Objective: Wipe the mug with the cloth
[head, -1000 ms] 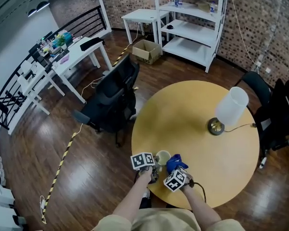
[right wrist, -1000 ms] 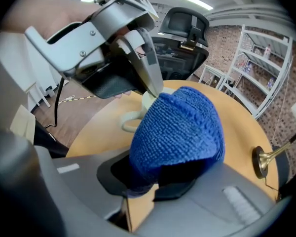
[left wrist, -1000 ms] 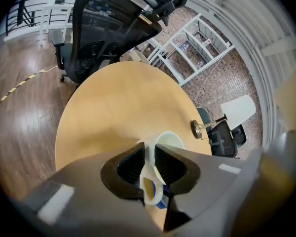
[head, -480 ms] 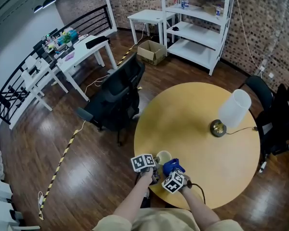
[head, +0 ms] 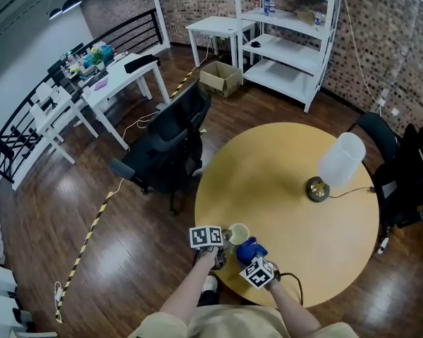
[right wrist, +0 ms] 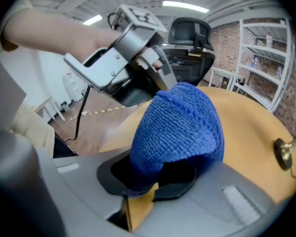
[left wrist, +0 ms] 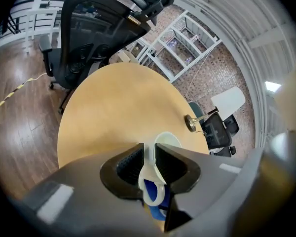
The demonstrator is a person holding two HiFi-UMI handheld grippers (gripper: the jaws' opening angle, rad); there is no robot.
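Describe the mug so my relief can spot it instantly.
Find the round wooden table; at its near edge, by the person's arms, is a small cream mug. It is the only cup there, its handle pinched in the left gripper, with the blue cloth beside it.

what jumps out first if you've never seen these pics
The bright blue cloth bunched in the right gripper stands out, beside the pale mug at the near edge of the round table. The left gripper clamps the mug's handle. Farther right on the table stands a white-shaded lamp.
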